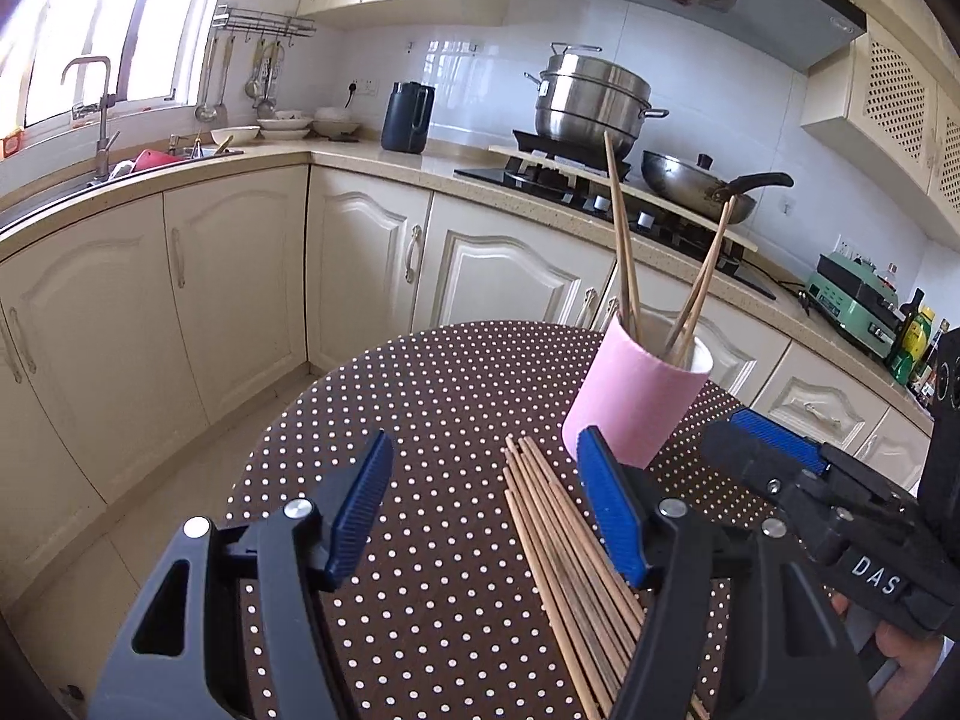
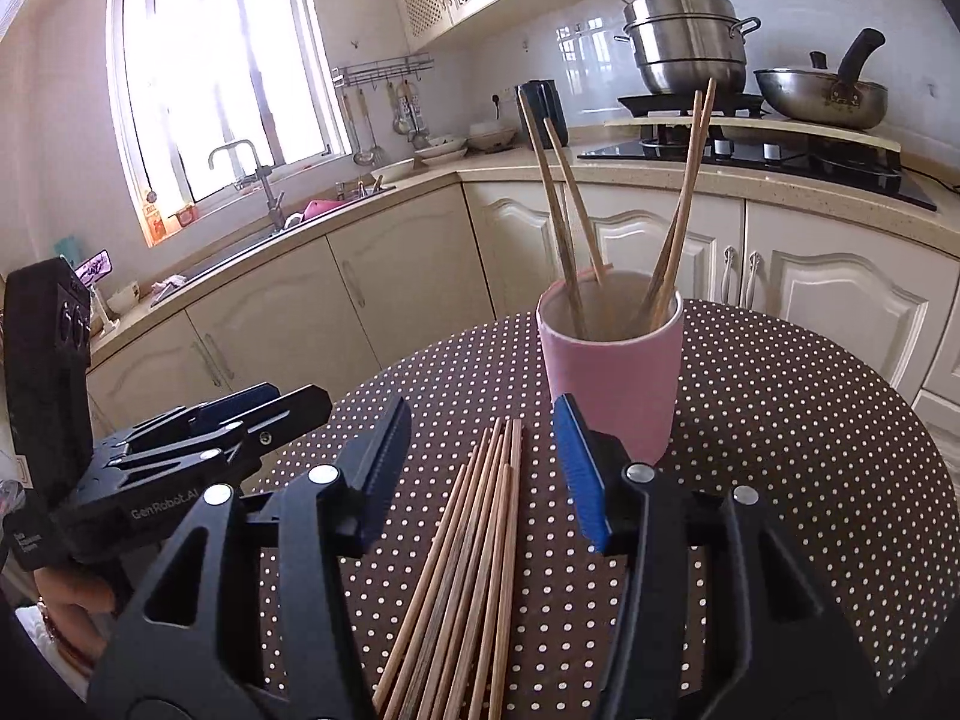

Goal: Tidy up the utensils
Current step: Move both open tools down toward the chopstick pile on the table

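Lying loose on the polka-dot counter [image 2: 780, 450] is a bundle of wooden chopsticks [image 2: 474, 570], their tips fanned out just short of a pink cup [image 2: 612, 384] that stands upright farther back on the same cloth. Four more chopsticks [image 2: 600, 210] lean in that cup, two tilted to each side. The right hand-held gripper [image 2: 483, 468] hangs low over the bundle with its blue pads spread, the sticks showing between them but untouched, so nothing is gripped. The left hand-held gripper [image 1: 483, 516] sits beside it, its jaws also apart and empty; from its own camera the bundle lies toward its right finger rather than centred in the gap. Each tool shows at the edge of the other's view, close alongside. Behind the counter run cream cabinets, with a steel steamer pot [image 1: 591, 99] and a wok [image 1: 699, 186] on the stove.
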Demonstrator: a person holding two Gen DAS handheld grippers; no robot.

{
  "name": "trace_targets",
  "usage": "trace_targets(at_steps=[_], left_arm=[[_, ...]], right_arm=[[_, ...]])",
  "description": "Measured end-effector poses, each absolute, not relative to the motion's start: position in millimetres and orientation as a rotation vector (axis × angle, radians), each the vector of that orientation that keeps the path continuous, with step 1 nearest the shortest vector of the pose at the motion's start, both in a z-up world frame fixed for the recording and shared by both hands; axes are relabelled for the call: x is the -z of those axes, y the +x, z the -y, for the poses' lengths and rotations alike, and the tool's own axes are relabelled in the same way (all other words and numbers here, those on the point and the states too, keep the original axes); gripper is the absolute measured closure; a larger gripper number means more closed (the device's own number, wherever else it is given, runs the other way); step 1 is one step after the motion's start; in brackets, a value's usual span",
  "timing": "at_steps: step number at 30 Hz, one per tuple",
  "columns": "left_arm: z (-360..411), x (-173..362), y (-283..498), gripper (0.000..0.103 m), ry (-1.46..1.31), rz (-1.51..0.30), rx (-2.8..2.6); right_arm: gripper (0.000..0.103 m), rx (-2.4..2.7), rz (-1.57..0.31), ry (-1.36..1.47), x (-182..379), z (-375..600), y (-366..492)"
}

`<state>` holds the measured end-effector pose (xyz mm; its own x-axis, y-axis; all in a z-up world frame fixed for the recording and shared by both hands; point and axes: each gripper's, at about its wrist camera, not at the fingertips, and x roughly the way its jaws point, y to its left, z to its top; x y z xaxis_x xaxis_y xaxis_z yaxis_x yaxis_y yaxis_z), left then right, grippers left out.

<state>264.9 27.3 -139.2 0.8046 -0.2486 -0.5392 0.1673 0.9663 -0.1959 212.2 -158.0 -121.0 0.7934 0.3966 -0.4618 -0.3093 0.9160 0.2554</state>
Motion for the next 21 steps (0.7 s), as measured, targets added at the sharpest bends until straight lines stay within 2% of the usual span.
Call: trace_targets(at_steps=[21], left_arm=[[-14, 182, 260, 0.04, -0.115, -0.751, 0.201]], right_arm=[[0.052, -0.364, -0.655, 0.162, 170, 151, 205]])
